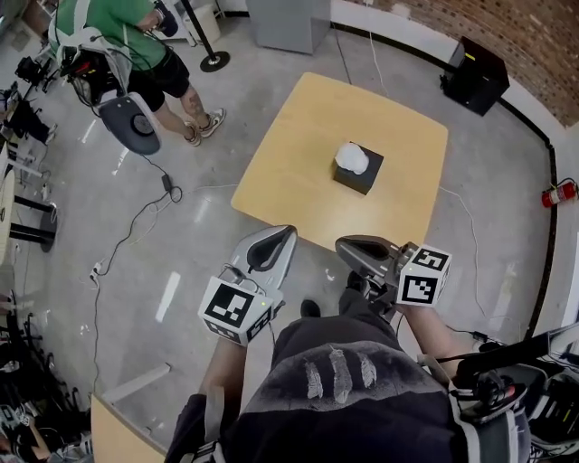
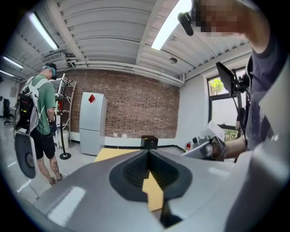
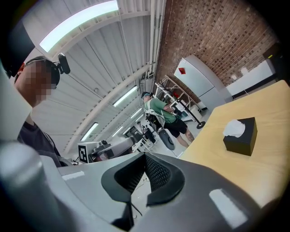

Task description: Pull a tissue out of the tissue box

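Note:
A black tissue box [image 1: 360,174] stands near the middle of a light wooden table [image 1: 298,154], with a white tissue [image 1: 351,157] bunched up out of its top. Both grippers hover over the floor just short of the table's near edge, well apart from the box. My left gripper [image 1: 288,232] is shut and empty. My right gripper [image 1: 342,244] is also shut and holds nothing. In the right gripper view the tissue box [image 3: 243,137] and its tissue [image 3: 234,128] lie to the right of the closed right gripper [image 3: 145,157]. In the left gripper view the box is hidden behind the left gripper [image 2: 148,152].
A person in a green shirt [image 1: 127,41] stands at the far left by equipment. Cables [image 1: 136,226] trail on the floor left of the table. A black case [image 1: 475,72], a fire extinguisher [image 1: 559,192] and a grey cabinet [image 1: 288,23] line the walls.

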`<state>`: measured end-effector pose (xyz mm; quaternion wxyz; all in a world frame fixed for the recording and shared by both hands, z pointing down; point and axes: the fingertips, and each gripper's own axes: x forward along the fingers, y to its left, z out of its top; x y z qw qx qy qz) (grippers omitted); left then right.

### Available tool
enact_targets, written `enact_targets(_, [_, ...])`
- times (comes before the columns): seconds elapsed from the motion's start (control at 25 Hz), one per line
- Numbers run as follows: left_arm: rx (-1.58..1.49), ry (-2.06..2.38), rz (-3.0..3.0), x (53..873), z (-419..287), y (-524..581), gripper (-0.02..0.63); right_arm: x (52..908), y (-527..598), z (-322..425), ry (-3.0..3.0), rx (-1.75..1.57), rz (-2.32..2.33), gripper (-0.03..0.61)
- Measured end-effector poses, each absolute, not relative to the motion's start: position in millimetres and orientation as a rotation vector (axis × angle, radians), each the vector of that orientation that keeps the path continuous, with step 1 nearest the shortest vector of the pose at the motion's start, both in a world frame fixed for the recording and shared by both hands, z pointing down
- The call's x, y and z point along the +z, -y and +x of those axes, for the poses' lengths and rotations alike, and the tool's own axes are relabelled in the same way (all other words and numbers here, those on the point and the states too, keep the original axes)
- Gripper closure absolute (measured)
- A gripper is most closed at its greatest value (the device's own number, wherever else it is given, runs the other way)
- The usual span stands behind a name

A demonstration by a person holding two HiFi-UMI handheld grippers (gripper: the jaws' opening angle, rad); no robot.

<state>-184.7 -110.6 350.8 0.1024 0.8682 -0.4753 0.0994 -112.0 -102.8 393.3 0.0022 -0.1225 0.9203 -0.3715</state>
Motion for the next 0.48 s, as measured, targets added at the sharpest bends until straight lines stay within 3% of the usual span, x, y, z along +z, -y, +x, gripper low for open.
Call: enact_targets(0.48, [0.477,1.442,2.540,360.7,-154.4,127.9,0.612,432.7,113.6,-80.3,-2.875,-1.220,-0.359,0.580])
